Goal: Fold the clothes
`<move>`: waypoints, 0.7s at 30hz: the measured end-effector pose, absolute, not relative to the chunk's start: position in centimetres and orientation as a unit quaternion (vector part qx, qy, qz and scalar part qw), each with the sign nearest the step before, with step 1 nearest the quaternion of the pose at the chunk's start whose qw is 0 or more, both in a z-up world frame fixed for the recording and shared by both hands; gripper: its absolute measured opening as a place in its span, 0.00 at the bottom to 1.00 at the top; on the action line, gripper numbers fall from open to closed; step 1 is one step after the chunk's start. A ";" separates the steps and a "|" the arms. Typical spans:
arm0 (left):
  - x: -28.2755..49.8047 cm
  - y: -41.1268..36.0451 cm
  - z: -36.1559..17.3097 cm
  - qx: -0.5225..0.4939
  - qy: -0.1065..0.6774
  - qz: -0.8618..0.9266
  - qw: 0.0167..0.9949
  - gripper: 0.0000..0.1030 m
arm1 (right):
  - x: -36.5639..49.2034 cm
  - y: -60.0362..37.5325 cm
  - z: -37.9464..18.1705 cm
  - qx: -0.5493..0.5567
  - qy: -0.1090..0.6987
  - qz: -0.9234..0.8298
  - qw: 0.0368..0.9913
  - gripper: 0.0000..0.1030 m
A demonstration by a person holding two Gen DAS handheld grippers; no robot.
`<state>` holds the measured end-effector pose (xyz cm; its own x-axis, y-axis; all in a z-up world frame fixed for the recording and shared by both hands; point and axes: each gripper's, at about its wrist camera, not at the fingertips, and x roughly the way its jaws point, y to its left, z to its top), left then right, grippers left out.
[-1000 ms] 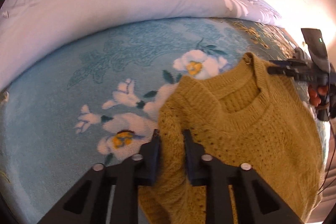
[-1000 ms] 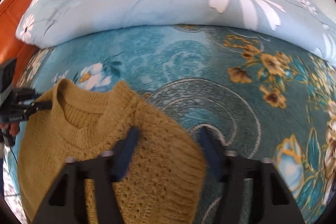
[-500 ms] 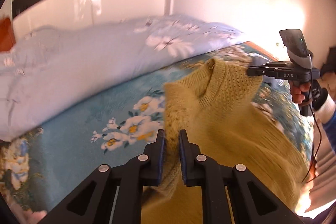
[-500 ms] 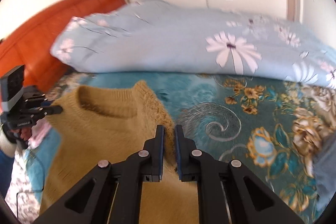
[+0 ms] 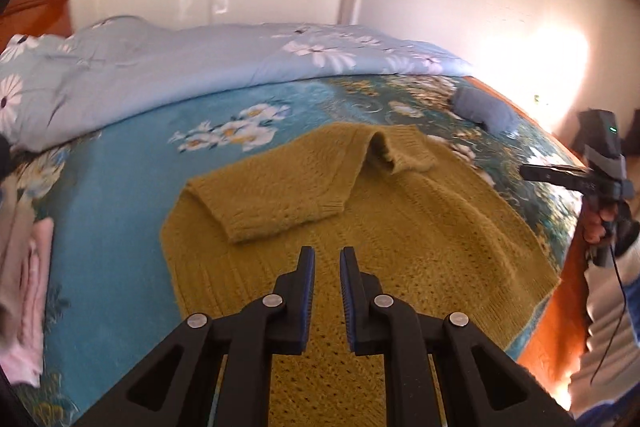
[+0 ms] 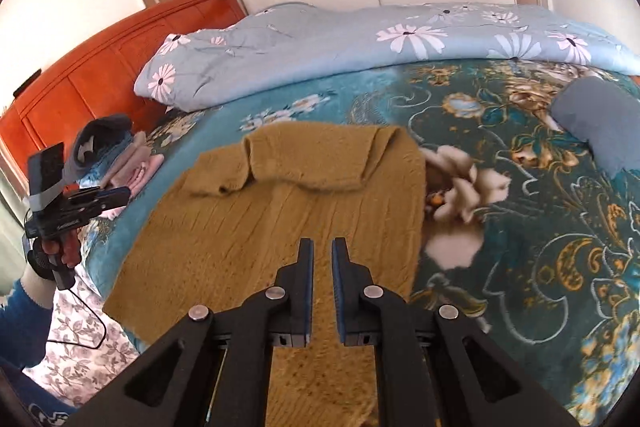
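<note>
**Both grippers hovering over the sweater, holding nothing**

Mustard sweater (image 5: 400,227) is lying spread on the teal floral blanket (image 5: 120,187), directly ahead of and under both sets of jaws. Its near end is running out of frame beneath the fingers, so the hem is cut off in both views. One sleeve (image 5: 280,195) is lying folded across the body, just ahead of the left gripper (image 5: 327,267); the collar area is bunching up beyond it and is hard to read.

Left gripper's jaws are sitting slightly apart with nothing between them. Right gripper (image 6: 322,259) is showing the same narrow gap, gripping nothing; the knit seen through it is blurred.

Far ahead of the jaws, a pale blue duvet (image 6: 360,43) is lying across the bed. A grey-blue folded item (image 6: 600,131) is sitting ahead and right of the right jaws, partly cut off. A pink clothes stack (image 5: 24,287) is smearing at the left view's edge.
</note>
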<state>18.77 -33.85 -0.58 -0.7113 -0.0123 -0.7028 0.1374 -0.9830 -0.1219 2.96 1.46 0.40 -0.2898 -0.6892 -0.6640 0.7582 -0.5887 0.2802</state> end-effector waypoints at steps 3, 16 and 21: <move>17.5 -33.4 -1.0 0.393 0.042 -0.916 0.064 0.30 | 2.8 -0.6 0.0 0.378 0.083 -0.806 0.449 0.09; 9.7 -32.7 -8.1 0.473 -0.255 -0.841 0.062 0.65 | -0.2 -11.4 -5.6 0.305 0.363 -0.780 0.408 0.52; 7.6 -33.5 -9.7 0.468 -0.268 -0.841 0.049 0.65 | -1.3 -13.4 -7.2 0.275 0.418 -0.767 0.402 0.52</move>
<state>7.64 -33.47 -9.70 -0.5567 -0.3330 -0.7610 -0.1686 -0.8518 0.4961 -1.27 -13.43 -7.17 -0.5252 -0.3872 -0.7578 0.8466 -0.3279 -0.4193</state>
